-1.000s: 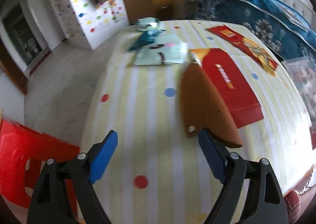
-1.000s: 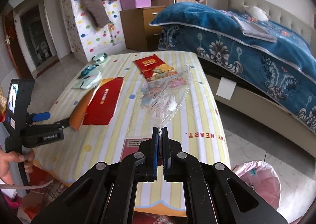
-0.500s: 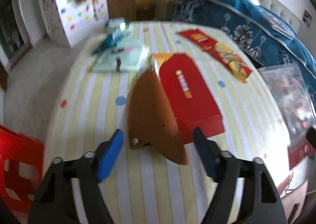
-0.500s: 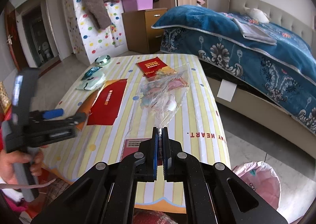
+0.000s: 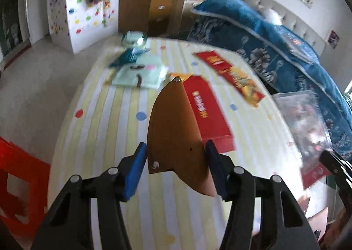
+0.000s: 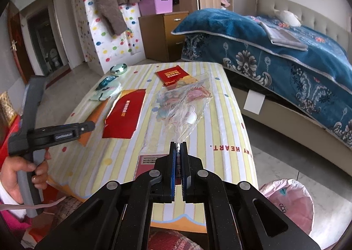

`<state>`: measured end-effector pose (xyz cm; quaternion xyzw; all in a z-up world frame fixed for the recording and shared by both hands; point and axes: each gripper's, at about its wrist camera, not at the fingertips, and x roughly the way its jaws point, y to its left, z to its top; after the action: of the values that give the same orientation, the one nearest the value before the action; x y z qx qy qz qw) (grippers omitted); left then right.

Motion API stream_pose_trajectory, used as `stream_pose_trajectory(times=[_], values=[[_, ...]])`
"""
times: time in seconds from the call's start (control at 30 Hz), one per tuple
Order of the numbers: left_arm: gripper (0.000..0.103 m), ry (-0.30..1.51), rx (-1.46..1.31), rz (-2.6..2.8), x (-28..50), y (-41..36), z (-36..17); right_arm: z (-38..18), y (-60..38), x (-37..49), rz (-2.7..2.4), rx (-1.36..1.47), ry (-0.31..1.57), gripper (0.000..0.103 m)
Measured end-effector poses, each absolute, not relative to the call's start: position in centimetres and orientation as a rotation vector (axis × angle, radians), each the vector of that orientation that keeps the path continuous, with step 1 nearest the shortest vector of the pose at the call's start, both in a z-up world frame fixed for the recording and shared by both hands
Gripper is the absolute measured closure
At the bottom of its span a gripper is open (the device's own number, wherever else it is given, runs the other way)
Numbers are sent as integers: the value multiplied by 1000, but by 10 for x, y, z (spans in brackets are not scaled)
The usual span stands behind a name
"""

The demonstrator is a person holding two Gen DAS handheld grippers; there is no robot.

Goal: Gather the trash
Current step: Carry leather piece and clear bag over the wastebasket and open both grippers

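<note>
A red envelope [image 5: 204, 109] lies on the striped tablecloth [image 5: 105, 131], and its orange-brown flap [image 5: 173, 126] curls up off the cloth. My left gripper [image 5: 176, 145] straddles that flap. Its blue pads [image 5: 134, 168] are closing in from both sides, and I see no firm press on the flap. In the right wrist view the same envelope [image 6: 125, 115] shows, with the left gripper [image 6: 88, 126] over its orange flap [image 6: 96, 113], held by a hand [image 6: 19, 173]. My right gripper [image 6: 178, 146] is shut on the corner of a clear plastic bag [image 6: 182, 106] of colourful stickers, lifted off the table.
A mint packet [image 5: 140, 73], a teal wrapper [image 5: 127, 56] and a round glass dish [image 5: 134, 38] lie at the far end. A red-yellow packet [image 5: 231, 73] lies to the right. A pink bag [image 6: 288, 203] sits on the floor by the bed [image 6: 286, 56]. A red stool [image 5: 19, 184] stands at left.
My left gripper has swung over so the orange flap now stands between its jaws, and the jaws have narrowed. The right gripper still holds the clear bag in the same place.
</note>
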<state>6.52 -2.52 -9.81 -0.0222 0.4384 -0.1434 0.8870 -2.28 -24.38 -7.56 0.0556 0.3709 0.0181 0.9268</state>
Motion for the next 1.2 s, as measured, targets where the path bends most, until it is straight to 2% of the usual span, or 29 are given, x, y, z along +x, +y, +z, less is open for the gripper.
stream_pose_trajectory(times=[0.17,0.63,0.9,1.2], values=[[50,822,54,-369,42,-58,-75,-72,-246,-30,33,128,758,99],[49,785,188,-648,-3,-174,-65,-68,-310,-111,-169,161,756,99],[49,758,292,-830,-49,-255,-68,-77,-375,-182,-394,223,775,99],[49,773,417,-982,-87,-336,-93,-109,-430,-206,-512,307,839,96]])
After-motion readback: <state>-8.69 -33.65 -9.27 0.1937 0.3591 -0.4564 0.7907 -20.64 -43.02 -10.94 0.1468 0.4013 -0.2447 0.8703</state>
